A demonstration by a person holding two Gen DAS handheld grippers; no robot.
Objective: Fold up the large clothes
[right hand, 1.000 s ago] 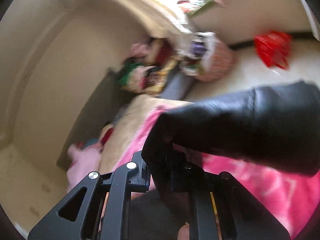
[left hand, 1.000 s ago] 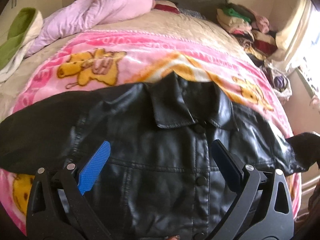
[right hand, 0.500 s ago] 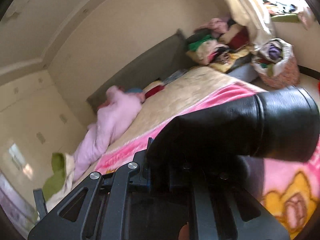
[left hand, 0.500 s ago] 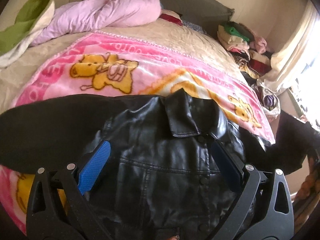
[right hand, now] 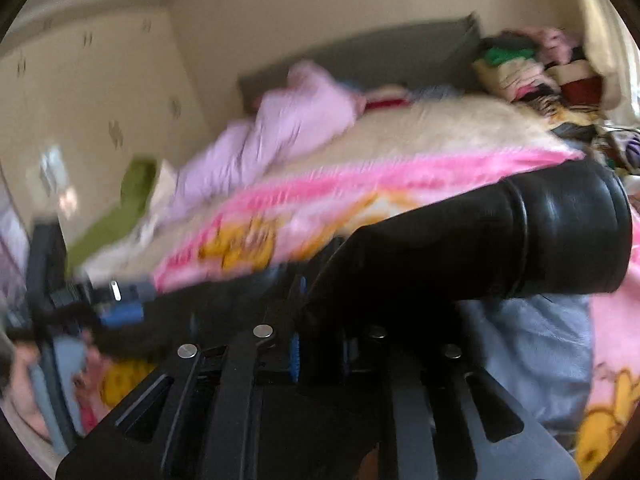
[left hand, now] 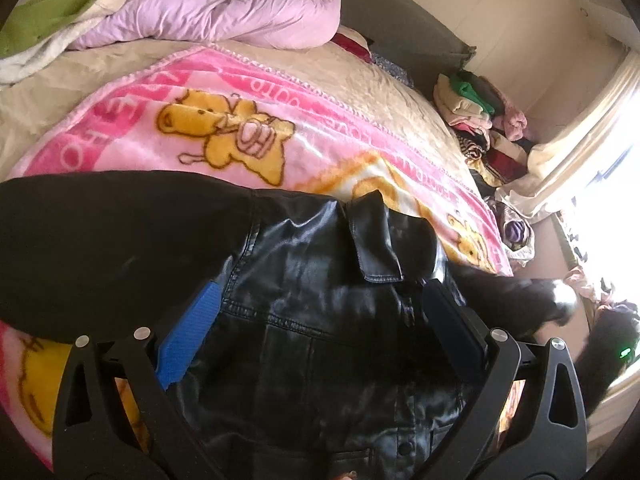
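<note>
A black leather jacket (left hand: 320, 320) lies front up on a pink cartoon blanket (left hand: 240, 120), collar toward the headboard. Its one sleeve (left hand: 120, 248) stretches out to the left. My left gripper (left hand: 320, 292) hovers open over the jacket's chest, with its blue pads (left hand: 192, 332) apart and nothing pinched. My right gripper (right hand: 320, 320) is pinched on the other sleeve (right hand: 520, 236), whose cuff sticks out to the right above the blanket (right hand: 360, 200). Its jaws are opening with the sleeve still between them. The right wrist view is blurred.
A lilac duvet (left hand: 220, 8) and a green-and-white cover (left hand: 60, 0) lie near the grey headboard (left hand: 400, 32). Stacked clothes (left hand: 480, 120) sit by the bed's far right corner beside a bright window. A grey-blue cloth (right hand: 532, 352) lies under the raised sleeve.
My right gripper has swung across over the bed with the sleeve, and its view has rolled level. My left gripper has drifted sideways over the jacket and stayed open.
</note>
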